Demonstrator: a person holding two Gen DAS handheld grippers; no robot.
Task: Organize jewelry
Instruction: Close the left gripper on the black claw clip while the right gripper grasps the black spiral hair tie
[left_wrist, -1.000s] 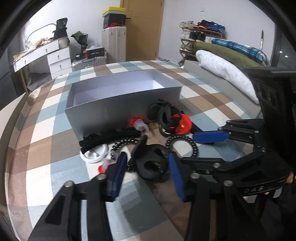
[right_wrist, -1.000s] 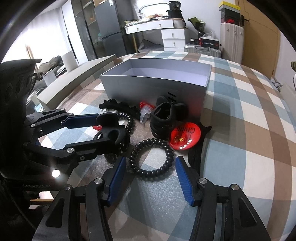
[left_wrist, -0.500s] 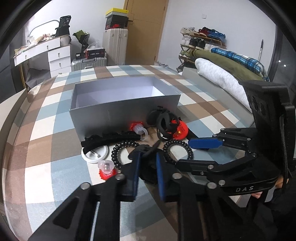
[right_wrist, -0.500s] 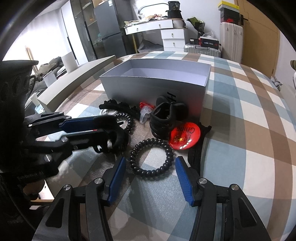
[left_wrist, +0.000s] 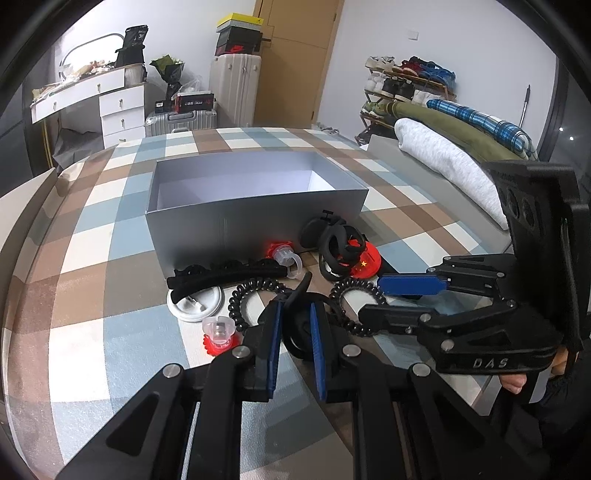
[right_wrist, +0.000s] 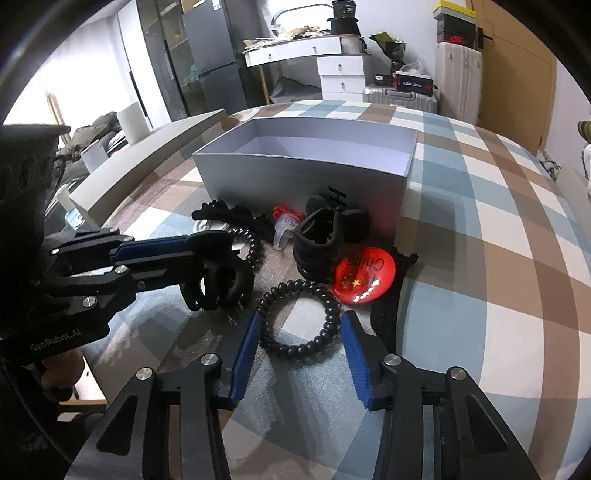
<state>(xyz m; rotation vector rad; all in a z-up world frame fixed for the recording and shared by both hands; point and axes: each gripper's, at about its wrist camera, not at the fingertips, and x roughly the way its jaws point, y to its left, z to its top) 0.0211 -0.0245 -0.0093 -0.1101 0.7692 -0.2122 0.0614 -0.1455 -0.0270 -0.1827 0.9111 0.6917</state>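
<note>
— On the checked bedspread (right_wrist: 498, 229), what are you seeing in front of the grey box (left_wrist: 255, 218)?

— I'm looking at a heap of hair things lying just before its near wall: a long black clip (left_wrist: 221, 275), a second claw clip (right_wrist: 325, 236) leaning against a red China badge (right_wrist: 364, 275), two clear-and-red ornaments, and two black spiral hair ties.

— What is your left gripper (left_wrist: 293, 334) doing?

— I'm holding its blue fingers (left_wrist: 273, 341) nearly together, clamped on a black claw clip (right_wrist: 218, 275). From the right camera the clip is sitting between them, close above the bedspread beside the left spiral tie (left_wrist: 247, 299).

— And the right gripper (right_wrist: 299, 363)?

— I'm closing it now. Its fingers (right_wrist: 243, 354) are standing either side of the other spiral hair tie (right_wrist: 299, 317), which is lying flat between them; whether they are touching it I cannot tell.

— Is anything lying in the box?

— I'm seeing only its pale inside walls and floor.
</note>
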